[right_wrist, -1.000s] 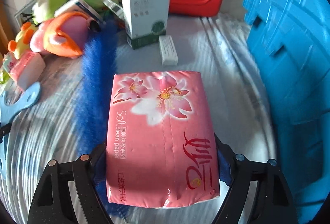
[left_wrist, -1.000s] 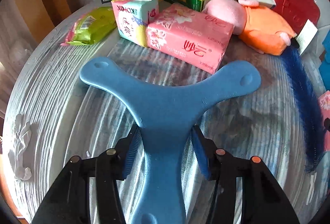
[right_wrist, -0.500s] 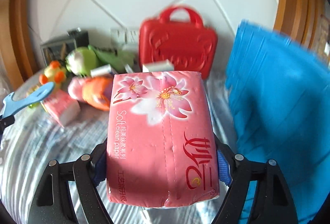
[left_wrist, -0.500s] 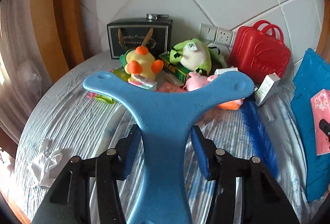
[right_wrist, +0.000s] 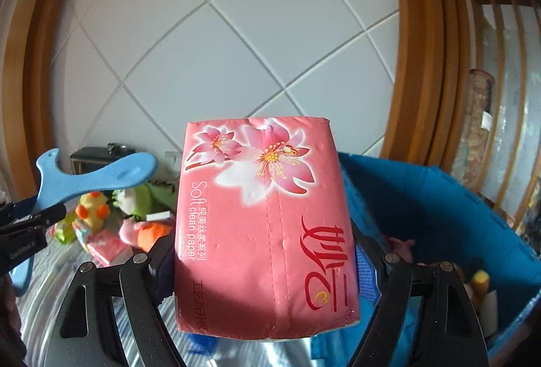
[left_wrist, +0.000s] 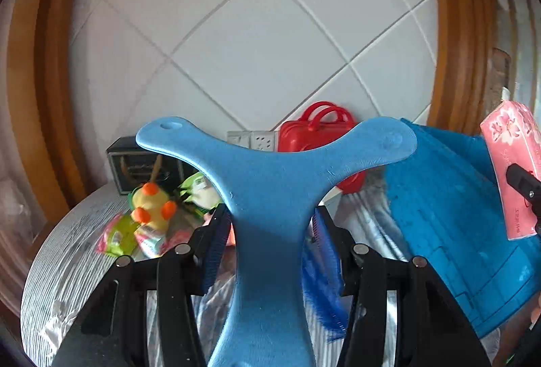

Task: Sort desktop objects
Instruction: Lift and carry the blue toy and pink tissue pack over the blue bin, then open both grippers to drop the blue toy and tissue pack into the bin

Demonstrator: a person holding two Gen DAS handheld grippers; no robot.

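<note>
The left gripper (left_wrist: 268,228) is clamped on a blue Y-shaped hanger (left_wrist: 270,184), held above the table (left_wrist: 64,252). The right gripper (right_wrist: 265,262) grips a pink tissue pack (right_wrist: 263,231), raised beside the blue bin (right_wrist: 449,198). 2 plush toys lie behind.

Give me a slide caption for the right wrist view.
Right gripper lifts a pink tissue pack beside the blue bin.
</note>
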